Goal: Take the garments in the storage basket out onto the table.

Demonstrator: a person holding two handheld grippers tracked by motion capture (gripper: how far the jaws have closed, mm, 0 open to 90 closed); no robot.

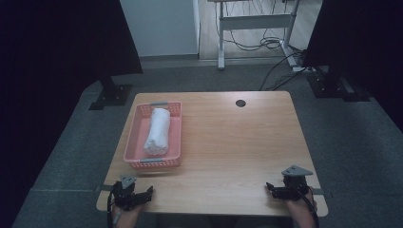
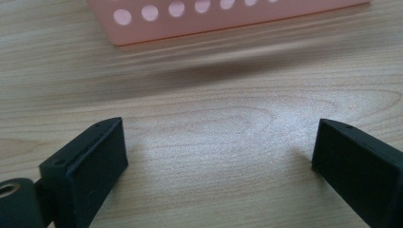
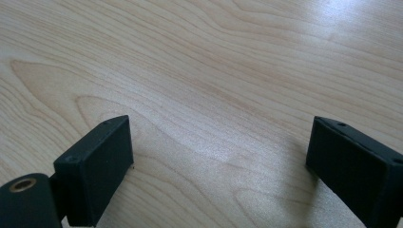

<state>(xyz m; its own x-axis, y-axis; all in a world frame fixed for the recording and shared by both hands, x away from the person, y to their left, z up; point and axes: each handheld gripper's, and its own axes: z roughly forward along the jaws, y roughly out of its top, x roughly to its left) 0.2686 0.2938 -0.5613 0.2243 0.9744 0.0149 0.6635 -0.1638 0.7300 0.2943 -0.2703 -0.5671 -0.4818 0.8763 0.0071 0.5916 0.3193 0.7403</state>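
While both grippers' fingers gape empty, a rolled towel point(image 1: 158, 131) fills the pink basket point(image 1: 134, 134) beyond the left gripper point(image 1: 142, 195).

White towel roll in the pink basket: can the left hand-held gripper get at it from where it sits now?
Probably yes. The left hand-held gripper rests open just short of the pink basket, with bare table between them. The towel roll lies uncovered, so only the basket's low wall must be cleared from above.

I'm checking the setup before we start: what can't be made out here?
- White roll in the pink basket: high view, too small to tell its material.
- Basket: left gripper view, cut off by the top edge, blurred.
- Basket floor under the roll: hidden by it.
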